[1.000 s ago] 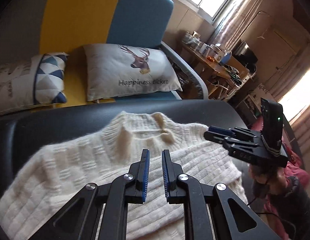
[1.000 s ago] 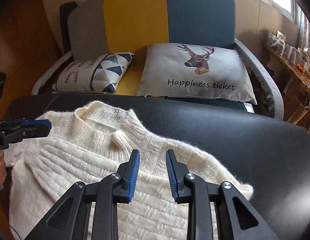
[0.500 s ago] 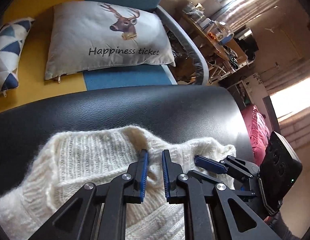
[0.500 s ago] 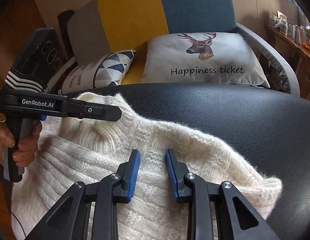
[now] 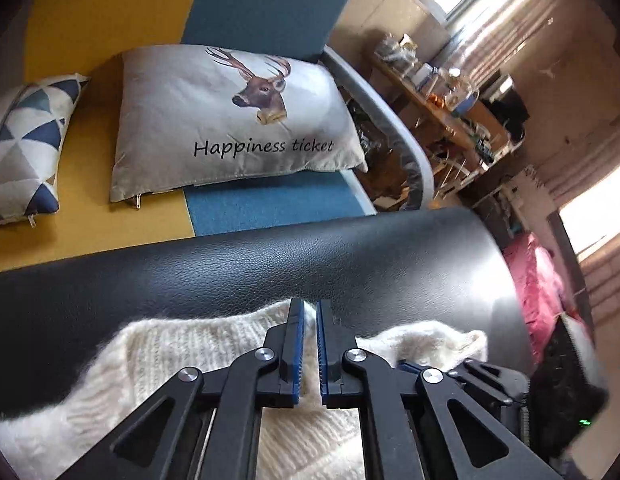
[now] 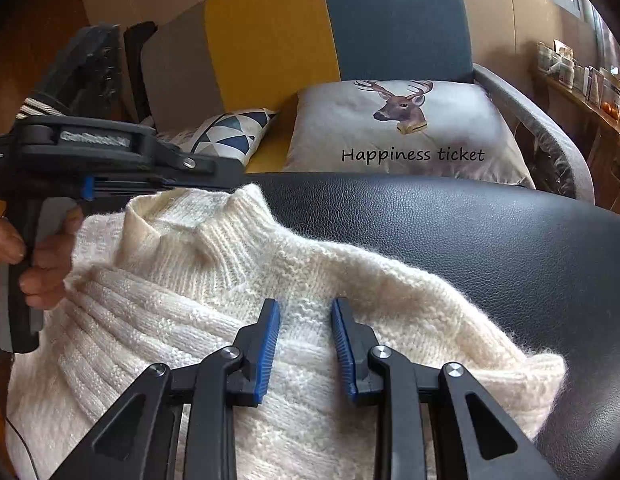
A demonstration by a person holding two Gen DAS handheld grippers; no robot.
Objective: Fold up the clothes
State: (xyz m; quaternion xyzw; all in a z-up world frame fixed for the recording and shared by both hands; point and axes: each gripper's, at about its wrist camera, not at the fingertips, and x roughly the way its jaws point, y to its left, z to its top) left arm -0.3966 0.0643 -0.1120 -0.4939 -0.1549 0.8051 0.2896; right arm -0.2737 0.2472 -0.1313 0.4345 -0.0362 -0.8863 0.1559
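A cream knit sweater (image 6: 189, 300) lies spread on a black leather surface (image 6: 470, 240), collar toward the sofa. My left gripper (image 5: 310, 304) is at the far rim of the collar. Its jaws are opening, a narrow gap between the blue pads, and the collar's fuzzy edge (image 5: 269, 316) sits between the tips without being pressed. In the right wrist view the left gripper (image 6: 225, 176) reaches over the collar from the left, held by a hand (image 6: 45, 256). My right gripper (image 6: 303, 304) is open, low over the sweater's shoulder, with knit showing between its pads.
Behind the leather surface (image 5: 350, 256) stands a yellow and blue sofa (image 6: 390, 20) with a deer pillow (image 6: 402, 128) and a triangle-patterned pillow (image 6: 229, 132). A cluttered shelf (image 5: 442, 92) and a pink cloth (image 5: 538, 280) lie to the right.
My left gripper moved forward over the sweater to the collar's far rim, entering the right wrist view from the left. My right gripper sank slightly toward the shoulder.
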